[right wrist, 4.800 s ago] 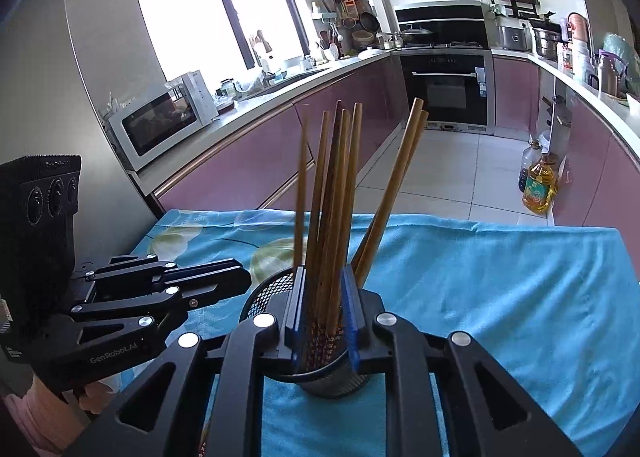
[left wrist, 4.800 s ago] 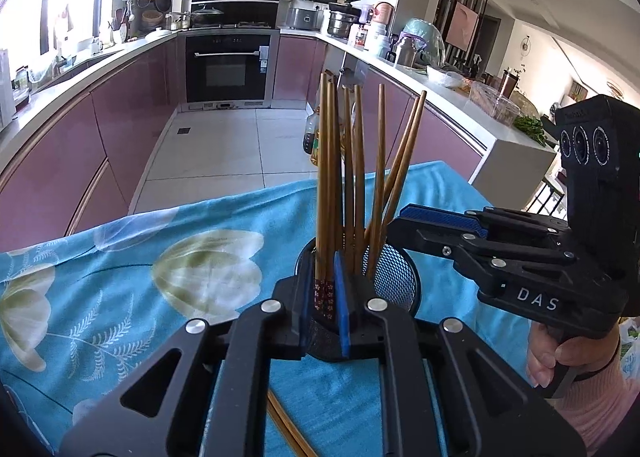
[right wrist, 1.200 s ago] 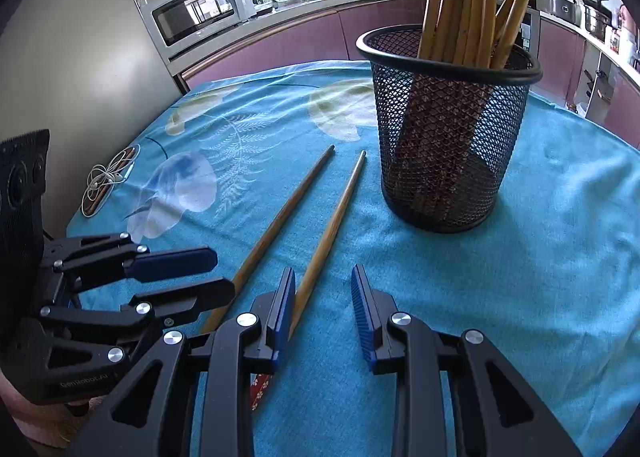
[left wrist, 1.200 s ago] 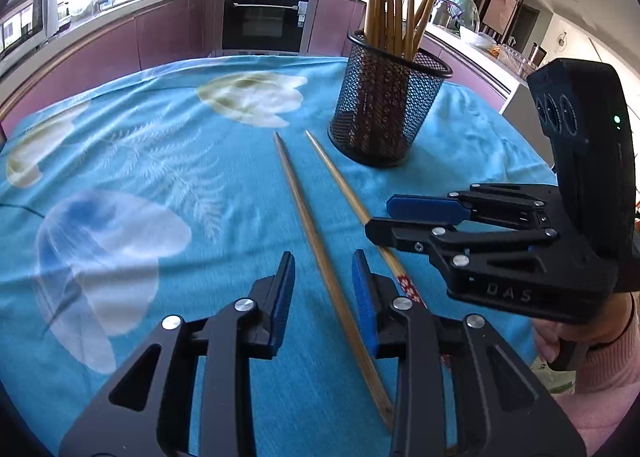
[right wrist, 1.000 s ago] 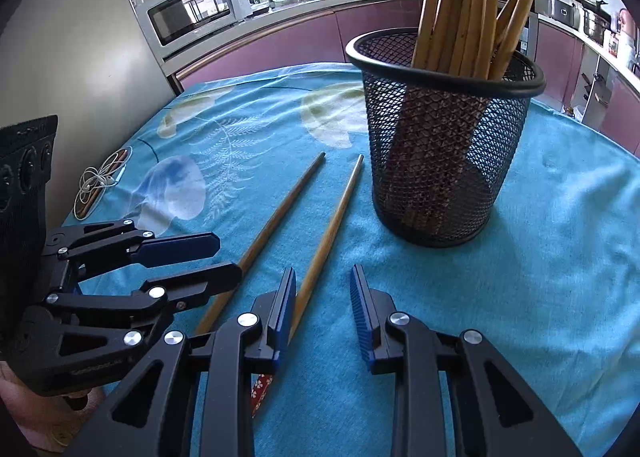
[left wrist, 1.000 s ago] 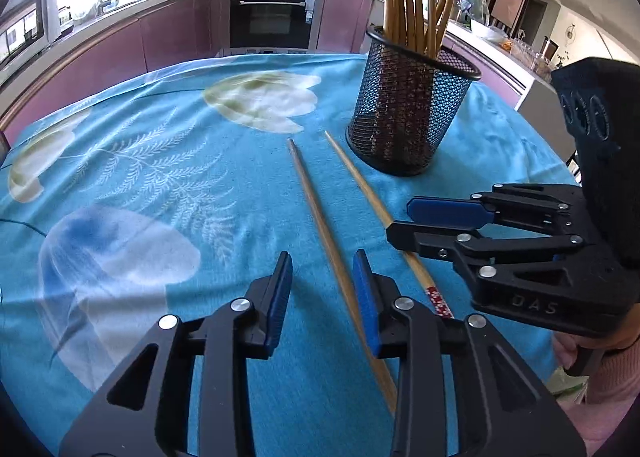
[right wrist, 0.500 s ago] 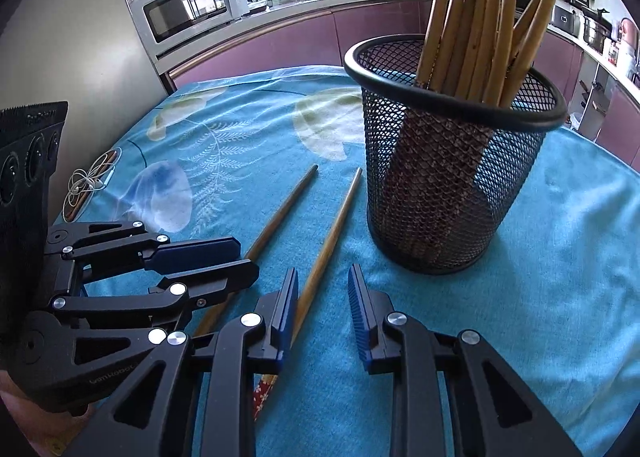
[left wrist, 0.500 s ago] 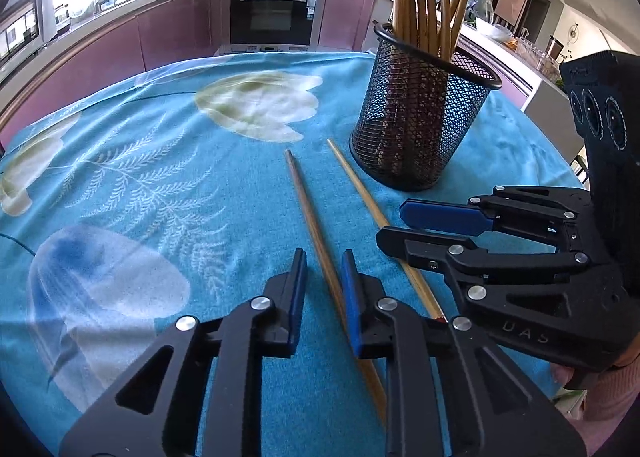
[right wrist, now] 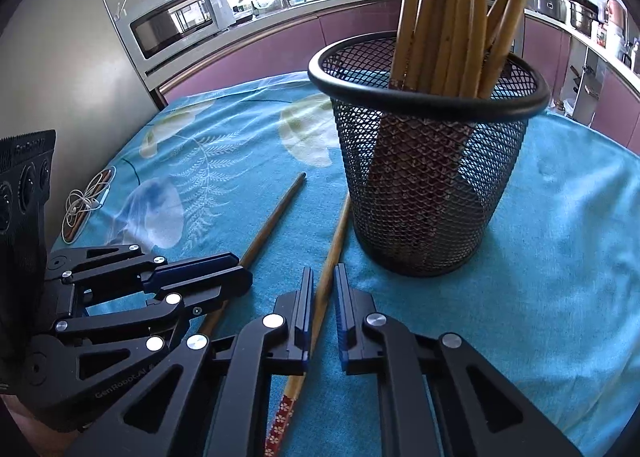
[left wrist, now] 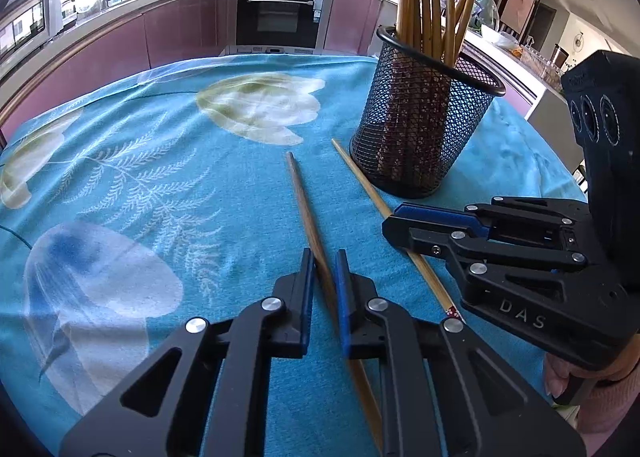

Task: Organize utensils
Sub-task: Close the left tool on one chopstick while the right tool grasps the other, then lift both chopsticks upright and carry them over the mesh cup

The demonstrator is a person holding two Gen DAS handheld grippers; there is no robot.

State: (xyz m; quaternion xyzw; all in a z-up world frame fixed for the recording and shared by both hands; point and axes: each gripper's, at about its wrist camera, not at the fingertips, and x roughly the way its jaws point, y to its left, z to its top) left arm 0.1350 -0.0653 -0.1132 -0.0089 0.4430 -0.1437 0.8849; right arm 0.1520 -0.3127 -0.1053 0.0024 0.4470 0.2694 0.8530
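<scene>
A big table is covered with a bright blue cloth with pale flowers and ferns printed on it [left wrist: 160, 161]. On the cloth stands a round black wire-mesh cup [right wrist: 428, 177]. It is upright and full of long light-brown wooden chopsticks [right wrist: 452, 13] that stick up out of the top.

Two more chopsticks lie flat on the cloth, just beside the cup. They lie side by side with a gap between them.

The black left gripper with blue pads [left wrist: 322, 285] is low over the cloth. Its two fingers are almost closed around the darker brown chopstick [left wrist: 302, 197], one finger on each side. I cannot tell if they are squeezing it.

The black right gripper with blue pads [right wrist: 322, 309] has its fingers close on each side of the lighter chopstick with a red flowery end [right wrist: 332, 257]. I cannot tell if they are touching it. That chopstick's thin end is next to the bottom of the cup.
</scene>
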